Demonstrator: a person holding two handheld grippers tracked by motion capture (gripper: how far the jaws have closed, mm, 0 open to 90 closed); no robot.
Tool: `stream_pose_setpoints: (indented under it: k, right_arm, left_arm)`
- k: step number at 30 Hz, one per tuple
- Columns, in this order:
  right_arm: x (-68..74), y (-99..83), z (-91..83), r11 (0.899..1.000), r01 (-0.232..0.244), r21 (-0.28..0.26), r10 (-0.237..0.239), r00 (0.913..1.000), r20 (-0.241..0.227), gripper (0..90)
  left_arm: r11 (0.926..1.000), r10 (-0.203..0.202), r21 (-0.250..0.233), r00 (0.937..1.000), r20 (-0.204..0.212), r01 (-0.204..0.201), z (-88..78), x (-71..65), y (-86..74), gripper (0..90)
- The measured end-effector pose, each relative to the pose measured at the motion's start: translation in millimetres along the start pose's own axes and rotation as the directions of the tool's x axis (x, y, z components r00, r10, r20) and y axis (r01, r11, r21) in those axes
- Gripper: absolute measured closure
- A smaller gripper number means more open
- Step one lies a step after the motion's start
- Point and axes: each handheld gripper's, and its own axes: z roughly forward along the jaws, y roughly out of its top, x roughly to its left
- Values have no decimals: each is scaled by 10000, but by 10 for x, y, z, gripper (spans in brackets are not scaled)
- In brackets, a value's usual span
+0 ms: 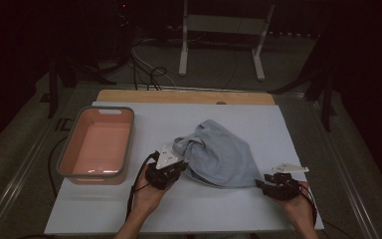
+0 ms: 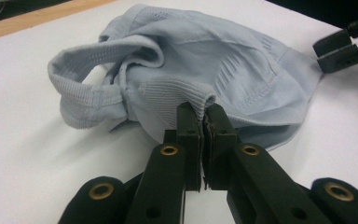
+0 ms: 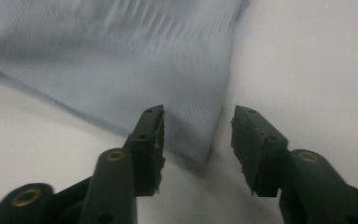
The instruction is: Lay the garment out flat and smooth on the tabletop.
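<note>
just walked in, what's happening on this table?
A person works a crumpled light blue knit garment on the white table board with two handheld grippers. The left gripper has its jaws shut on a ribbed edge of the garment. The right gripper has its jaws open, with the garment's near corner lying between them, not yet gripped. An empty pink plastic tub with a grey rim sits to the left, apart from the garment.

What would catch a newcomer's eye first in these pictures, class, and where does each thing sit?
First, the crumpled light blue garment in the middle of the white table. Next, the two black grippers at its near edge: the left gripper is shut on a ribbed fold of it, while the right gripper stands open at its corner. Then the empty pink tub at the table's left.
</note>
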Motion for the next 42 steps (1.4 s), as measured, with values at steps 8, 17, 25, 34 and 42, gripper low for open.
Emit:
stream_pose_setpoints:
  k: [8, 17, 25, 34, 42]
  right_arm:
    - [94, -11, 75, 9981, 290, 544, -294, 9995, 74, 704]
    - [121, 128, 20, 9993, 373, -66, -372, 9993, 95, 854]
    - [145, 370, -157, 9879, 478, -1476, -395, 9975, 585, 859]
    - [165, 569, -340, 9713, 547, -2317, -421, 9974, 590, 860]
    - [260, 651, -488, 9593, 801, -2709, -675, 9962, 554, 860]
  left_arm:
    - [9999, -147, 26, 9999, -39, 147, -26, 37, -46, 875]
    - [9995, -128, -286, 9994, -322, 119, -103, 73, 19, 876]
    - [9931, -277, -1156, 9966, -777, 186, -283, 136, 187, 876]
    - [9859, -343, -1669, 9922, -1197, 140, -457, 179, 287, 876]
    - [9779, -403, -2087, 9892, -1408, 101, -616, 189, 337, 876]
